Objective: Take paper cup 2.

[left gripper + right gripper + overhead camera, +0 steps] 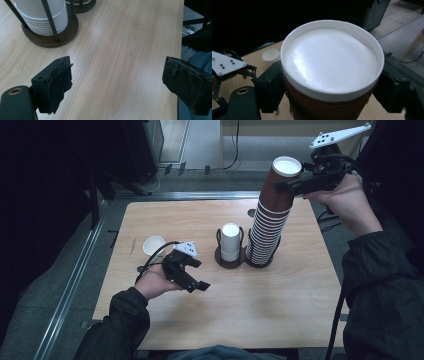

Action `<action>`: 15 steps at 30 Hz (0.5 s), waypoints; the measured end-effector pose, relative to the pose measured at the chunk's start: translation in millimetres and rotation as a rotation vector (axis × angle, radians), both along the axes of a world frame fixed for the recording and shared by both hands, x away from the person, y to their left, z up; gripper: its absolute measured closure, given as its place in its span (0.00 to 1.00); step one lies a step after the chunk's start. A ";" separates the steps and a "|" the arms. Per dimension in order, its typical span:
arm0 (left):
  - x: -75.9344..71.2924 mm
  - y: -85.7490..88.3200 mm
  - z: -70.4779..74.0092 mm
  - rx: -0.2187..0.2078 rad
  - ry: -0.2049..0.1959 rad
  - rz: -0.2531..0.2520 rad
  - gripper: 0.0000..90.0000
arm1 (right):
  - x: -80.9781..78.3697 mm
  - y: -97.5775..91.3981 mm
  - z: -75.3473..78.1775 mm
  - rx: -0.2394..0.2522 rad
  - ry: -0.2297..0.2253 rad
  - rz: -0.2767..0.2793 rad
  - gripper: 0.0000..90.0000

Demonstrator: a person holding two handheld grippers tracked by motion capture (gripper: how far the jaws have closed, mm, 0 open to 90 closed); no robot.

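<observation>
Dim room, dark edges, soft glare

The worktop (pixel 210 320) is seen to be pale wood-grain, smooth with a soft sheen. The tall stack of cups (pixel 270 220) looks like paper, brown and ribbed on the outside, with a white rim, and a glossy white inside is shown in the top cup (pixel 332 62). The shorter stack of white cups (pixel 42 15) looks smooth and faintly shiny. It is kept in a holder (pixel 50 37) with a dark, matt, wood-like base and thin dark metal-looking rods. The pads of the left gripper (pixel 120 87) are covered in rough, frayed black material, while its body looks like matt black plastic.
</observation>
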State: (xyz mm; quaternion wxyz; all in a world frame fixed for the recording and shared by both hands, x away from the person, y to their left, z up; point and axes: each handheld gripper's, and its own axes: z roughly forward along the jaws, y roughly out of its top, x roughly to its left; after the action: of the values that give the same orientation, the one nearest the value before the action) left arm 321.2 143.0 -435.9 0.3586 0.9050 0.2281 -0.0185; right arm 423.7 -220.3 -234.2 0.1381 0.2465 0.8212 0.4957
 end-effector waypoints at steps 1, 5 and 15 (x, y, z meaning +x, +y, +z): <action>0.0 -0.3 -0.1 0.000 0.001 -0.001 0.10 | -0.6 -1.0 2.5 0.012 -0.004 -0.001 0.23; -0.4 -1.3 -0.6 0.000 0.003 0.000 0.10 | -5.3 -0.3 14.3 0.004 -0.029 -0.002 0.23; -0.1 0.3 -0.3 0.002 0.002 0.000 0.10 | -18.0 1.9 51.5 0.016 -0.090 -0.004 0.23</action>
State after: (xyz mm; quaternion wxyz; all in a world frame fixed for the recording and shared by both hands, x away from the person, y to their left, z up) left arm 321.1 143.3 -436.2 0.3577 0.9053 0.2285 -0.0191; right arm 405.7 -218.4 -182.7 0.1741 0.2268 0.8097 0.5125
